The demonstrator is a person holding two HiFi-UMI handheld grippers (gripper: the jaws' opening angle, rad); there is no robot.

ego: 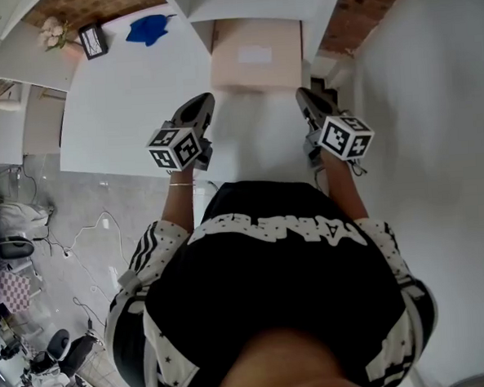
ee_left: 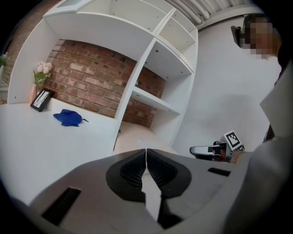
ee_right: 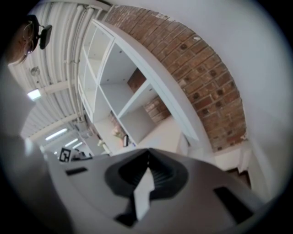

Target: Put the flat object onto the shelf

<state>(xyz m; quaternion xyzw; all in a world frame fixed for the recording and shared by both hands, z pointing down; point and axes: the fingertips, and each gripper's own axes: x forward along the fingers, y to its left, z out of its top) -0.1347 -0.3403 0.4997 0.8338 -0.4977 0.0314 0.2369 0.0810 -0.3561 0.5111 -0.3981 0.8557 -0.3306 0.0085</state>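
Observation:
A flat beige board [ego: 254, 61] lies on the bottom surface of the white shelf unit's [ego: 214, 2] narrow right bay; the left gripper view shows the board [ee_left: 133, 136] just past the divider. My left gripper [ego: 202, 109] is held just short of the board's near left corner, jaws shut and empty, its pads [ee_left: 158, 169] pressed together. Off the near right corner is my right gripper [ego: 306, 97], also shut with nothing in it. In the right gripper view the right gripper's tips [ee_right: 147, 155] point up at the shelf bays [ee_right: 120, 91].
On the wide white ledge [ego: 130, 97] to the left lie a blue cloth [ego: 148, 28], a small picture frame [ego: 94, 40] and a vase of flowers [ego: 52, 32]. A white wall [ego: 432, 95] runs along the right. Brick [ee_left: 87, 82] backs the shelves. The person's black top fills the foreground.

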